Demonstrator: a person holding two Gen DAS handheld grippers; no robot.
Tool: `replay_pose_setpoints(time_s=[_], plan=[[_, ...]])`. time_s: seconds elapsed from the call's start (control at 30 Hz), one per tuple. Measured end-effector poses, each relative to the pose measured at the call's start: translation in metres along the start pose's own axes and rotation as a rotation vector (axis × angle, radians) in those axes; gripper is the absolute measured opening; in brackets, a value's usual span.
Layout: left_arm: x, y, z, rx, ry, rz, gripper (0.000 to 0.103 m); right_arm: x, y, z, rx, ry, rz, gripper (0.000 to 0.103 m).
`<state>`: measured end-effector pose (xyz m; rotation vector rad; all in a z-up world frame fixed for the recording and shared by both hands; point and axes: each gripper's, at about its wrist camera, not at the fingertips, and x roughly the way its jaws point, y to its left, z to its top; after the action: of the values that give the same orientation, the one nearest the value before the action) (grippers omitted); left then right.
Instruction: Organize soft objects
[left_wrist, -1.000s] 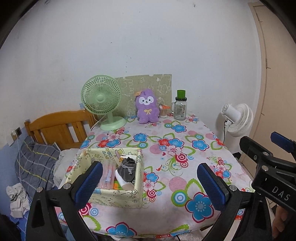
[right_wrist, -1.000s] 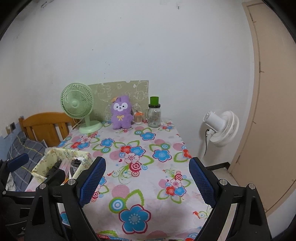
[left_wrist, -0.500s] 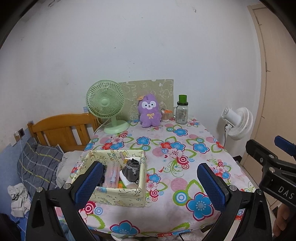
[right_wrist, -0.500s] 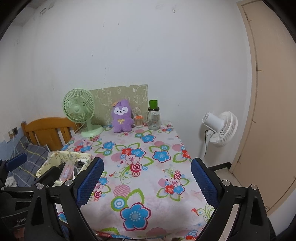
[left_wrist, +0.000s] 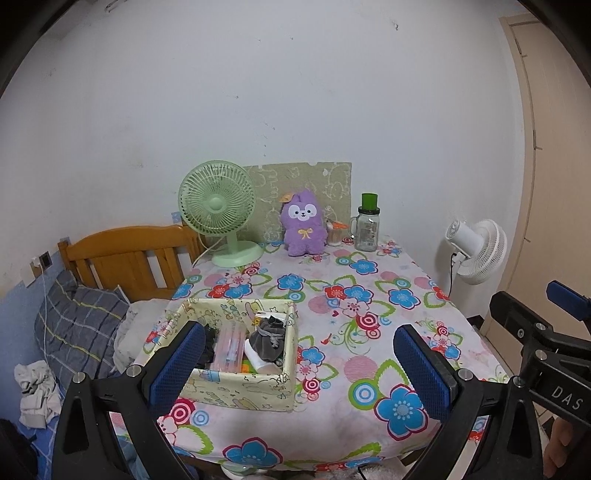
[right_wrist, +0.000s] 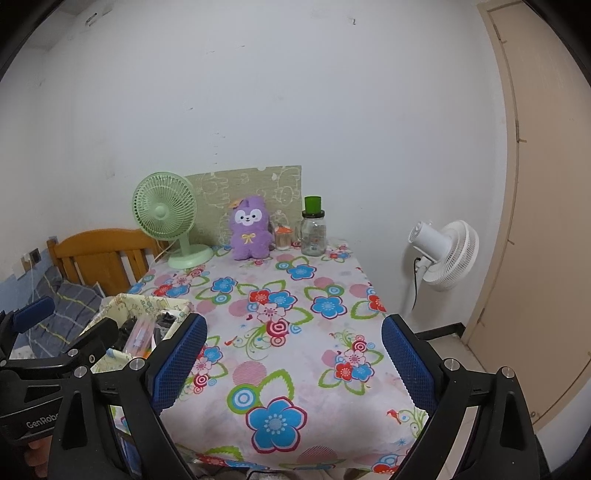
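Observation:
A purple plush toy (left_wrist: 303, 229) (right_wrist: 249, 229) sits upright at the far edge of the flowered table (left_wrist: 369, 332) (right_wrist: 295, 354). A pale yellow fabric box (left_wrist: 236, 395) (right_wrist: 147, 306) stands at the near left and holds a grey pouch (left_wrist: 270, 338), pink packets and other small items. My left gripper (left_wrist: 298, 369) is open and empty, held back from the table's near edge, above the box. My right gripper (right_wrist: 291, 365) is open and empty over the near edge, right of the box.
A green desk fan (left_wrist: 218, 210) (right_wrist: 166, 214), a patterned board (left_wrist: 332, 184), a small jar (left_wrist: 334, 234) and a glass bottle with green cap (left_wrist: 367, 225) (right_wrist: 313, 229) stand at the back. A white floor fan (left_wrist: 476, 251) (right_wrist: 443, 254) stands right of the table; a wooden bed (left_wrist: 122, 254) stands left.
Both grippers have drawn back and risen from the table, so the table and its objects look smaller. Both stay open and empty. Nothing on the table moved.

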<state>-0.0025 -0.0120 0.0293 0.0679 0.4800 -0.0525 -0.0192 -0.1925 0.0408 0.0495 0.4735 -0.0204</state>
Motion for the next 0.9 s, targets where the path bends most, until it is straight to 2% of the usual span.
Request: replay_pose_setpoints(time_s=[0.9], plan=[[-0.0039,0.0038,0.0008,-0.015,-0.003,0.002,0.103,-0.0006,0.0001,0.0017,-0.011,-0.016,0.011,0.097]])
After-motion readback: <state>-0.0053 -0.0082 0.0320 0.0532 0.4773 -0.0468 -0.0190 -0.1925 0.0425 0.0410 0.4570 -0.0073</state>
